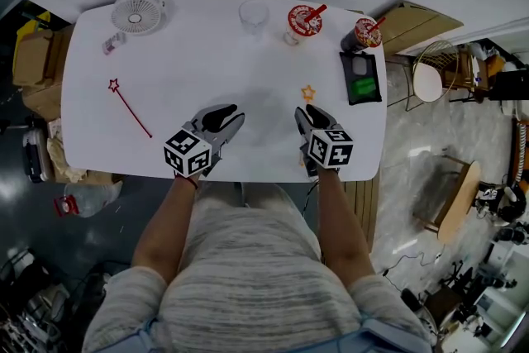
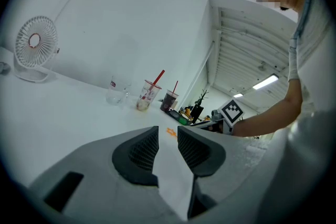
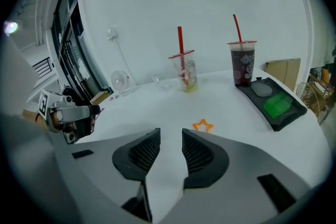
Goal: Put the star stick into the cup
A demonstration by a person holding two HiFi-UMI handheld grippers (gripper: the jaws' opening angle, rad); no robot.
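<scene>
A red star stick [image 1: 128, 106] lies flat on the left part of the white table [image 1: 248, 70], its star end pointing away from me. A clear empty cup [image 1: 254, 15] stands at the table's far edge, also visible as the clear cup [image 2: 115, 94] and the clear cup [image 3: 159, 81]. My left gripper [image 1: 221, 118] rests near the front edge, right of the stick and apart from it; its jaws stand slightly apart with nothing between them [image 2: 168, 136]. My right gripper [image 1: 307, 118] is likewise open and empty [image 3: 171, 139], just behind a small orange star [image 1: 308, 93].
A small white fan [image 1: 138, 11] stands at the far left. A lidded cup with a red straw [image 1: 303, 21] and a dark drink [image 1: 362, 33] stand at the far right, beside a black tray [image 1: 360, 78] holding a green item. A small pink-white item [image 1: 113, 43] lies near the fan.
</scene>
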